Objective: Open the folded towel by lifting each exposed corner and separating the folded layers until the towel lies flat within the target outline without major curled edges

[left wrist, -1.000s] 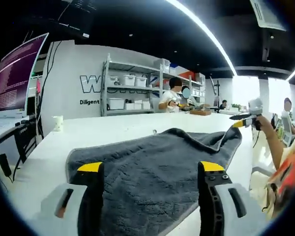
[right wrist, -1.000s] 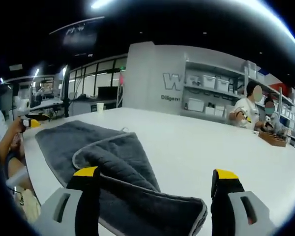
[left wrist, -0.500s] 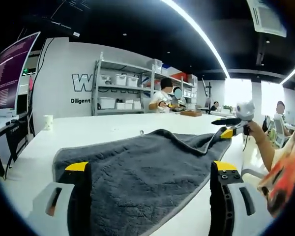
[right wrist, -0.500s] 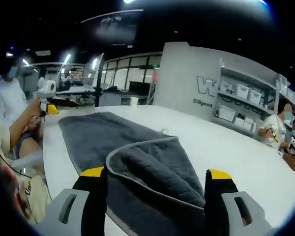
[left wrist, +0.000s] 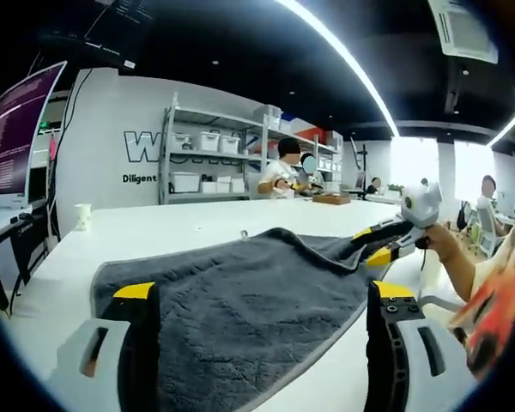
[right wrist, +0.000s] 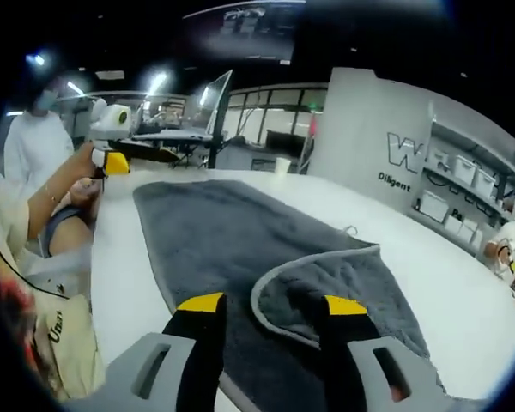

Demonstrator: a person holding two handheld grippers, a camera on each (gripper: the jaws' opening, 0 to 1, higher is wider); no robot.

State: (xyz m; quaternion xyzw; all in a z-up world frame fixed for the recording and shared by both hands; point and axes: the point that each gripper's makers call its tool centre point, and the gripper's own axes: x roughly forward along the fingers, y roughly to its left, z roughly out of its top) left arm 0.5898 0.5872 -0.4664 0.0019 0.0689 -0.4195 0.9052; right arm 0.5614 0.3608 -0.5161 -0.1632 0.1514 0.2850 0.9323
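The grey towel is lying spread over most of the white table, directly ahead of your left gripper and running out between its two jaws. Its pile is looking thick and its paler hem is showing along the near and left edges. The end farthest from this gripper, off to the right, is still bunching up in folds rather than lying flat.

In the right gripper view the same towel is stretching away from your right gripper, and one corner is doubled back on top of the rest as a rounded flap with a light border, sitting just ahead of the jaw tips.

You are holding your left gripper with its jaws spread wide apart, gripping nothing. Your right gripper's jaws are standing closer together with a gap between them, and nothing is caught in them; seen from the left gripper view, its yellow tips are hovering at the towel's bunched end.

Beyond the towel, a small white cup is standing on the table, well apart from the cloth. Shelving with white bins is lining the far wall, and people are sitting at a table behind. A monitor is standing off to the left.
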